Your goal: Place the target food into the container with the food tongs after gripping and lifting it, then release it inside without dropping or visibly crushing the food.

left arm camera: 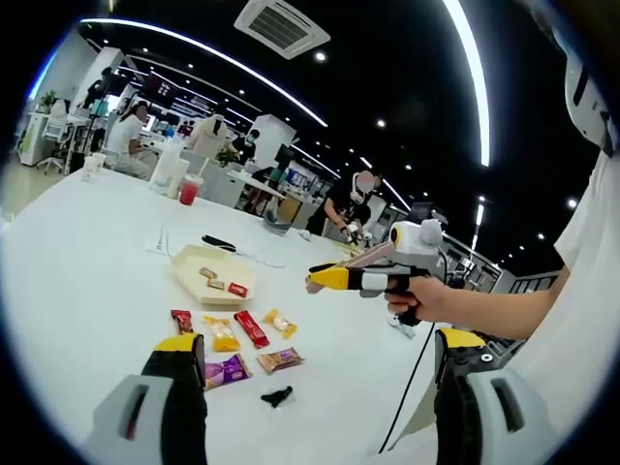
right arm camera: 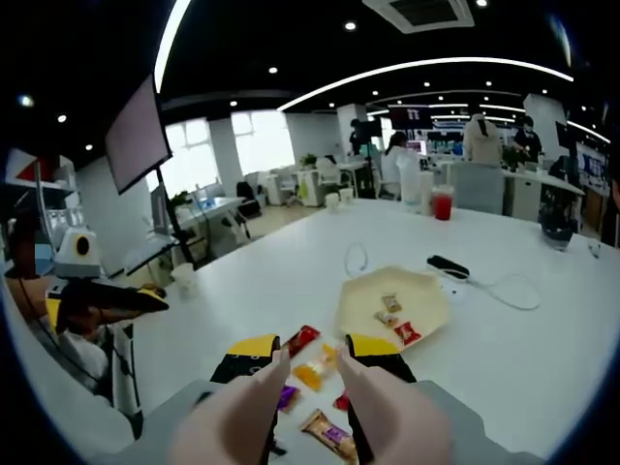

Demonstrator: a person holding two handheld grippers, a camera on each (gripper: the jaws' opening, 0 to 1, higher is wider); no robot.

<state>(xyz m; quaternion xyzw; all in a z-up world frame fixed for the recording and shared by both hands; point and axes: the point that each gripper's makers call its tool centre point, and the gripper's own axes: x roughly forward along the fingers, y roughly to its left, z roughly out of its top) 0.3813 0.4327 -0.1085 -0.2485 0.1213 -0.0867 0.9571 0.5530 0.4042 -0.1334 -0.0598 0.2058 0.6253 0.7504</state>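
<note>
1. Left gripper (left arm camera: 315,360), left gripper view: two black jaws with yellow tips rise from the bottom edge, spread wide apart, nothing between them. Released.
2. Right gripper (right arm camera: 313,346), right gripper view: black jaws with yellow tips stand a small gap apart above the table, with no object gripped. Slightly parted, empty.
3. The right gripper also enters the left gripper view from the right (left arm camera: 323,279), held in a person's hand (left arm camera: 418,295) above the table; its yellow-tipped jaws look drawn together at the tip.
4. Pale yellow hexagonal tray (left arm camera: 199,288) sits on the large white table (left arm camera: 87,291); a few small wrapped sweets (left arm camera: 221,282) lie inside it.
5. Loose wrapped snacks lie on the table just beside the tray's near edge: red bar (left arm camera: 252,328), yellow packet (left arm camera: 222,334), purple packet (left arm camera: 227,369), brown packet (left arm camera: 279,360), dark red piece (left arm camera: 182,321), small orange-yellow piece (left arm camera: 281,323).
6. Small black object (left arm camera: 276,396) lies near the brown packet; cannot tell what it is.
7. Red drink cup (right arm camera: 443,204) stands far across the table.
</note>
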